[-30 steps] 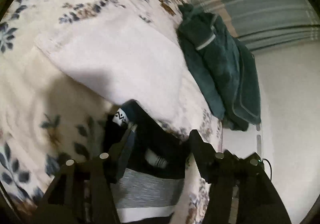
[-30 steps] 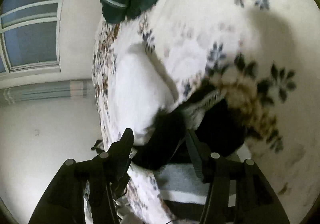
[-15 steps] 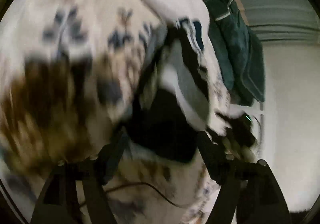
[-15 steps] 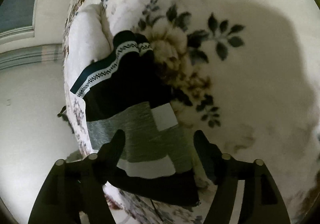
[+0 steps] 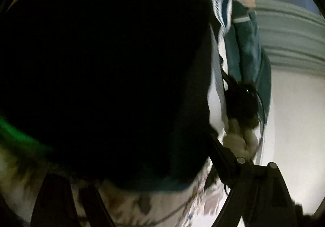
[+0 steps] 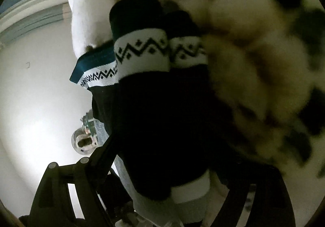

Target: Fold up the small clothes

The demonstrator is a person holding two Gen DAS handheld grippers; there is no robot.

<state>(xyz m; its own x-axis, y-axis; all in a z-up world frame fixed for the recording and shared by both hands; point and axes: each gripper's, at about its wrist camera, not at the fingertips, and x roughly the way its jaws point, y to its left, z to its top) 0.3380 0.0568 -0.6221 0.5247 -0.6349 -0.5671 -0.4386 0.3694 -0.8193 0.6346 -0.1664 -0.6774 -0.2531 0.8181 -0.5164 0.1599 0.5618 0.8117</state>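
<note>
The black garment (image 5: pixel 105 68) fills most of the left wrist view, pressed so close to the lens that it shows as a dark mass; its white and teal patterned band (image 5: pixel 221 3) runs along the far right edge; the left tool (image 5: pixel 142 178) has the cloth lying between its fingers (image 5: pixel 225 158), though whether they are clamped on it I cannot tell; beyond, a teal green garment (image 5: pixel 249 60) lies at the far right of the bed, and the floral bedspread (image 5: pixel 154 208) shows blurred at the near edge.

From the right wrist view the same garment (image 6: pixel 162 121) lies on the bed with two cuffs side by side, each with a white band carrying a black zigzag (image 6: pixel 142 50); a teal strip (image 6: pixel 93 60) sits to the left; the right tool (image 6: pixel 168 166) has its fingers (image 6: pixel 101 156) spread wide on either side of the cloth, so it is open; the floral bedspread (image 6: pixel 254 64) is blurred on the right; a white pillow (image 6: pixel 89 7) lies at the far left.
</note>
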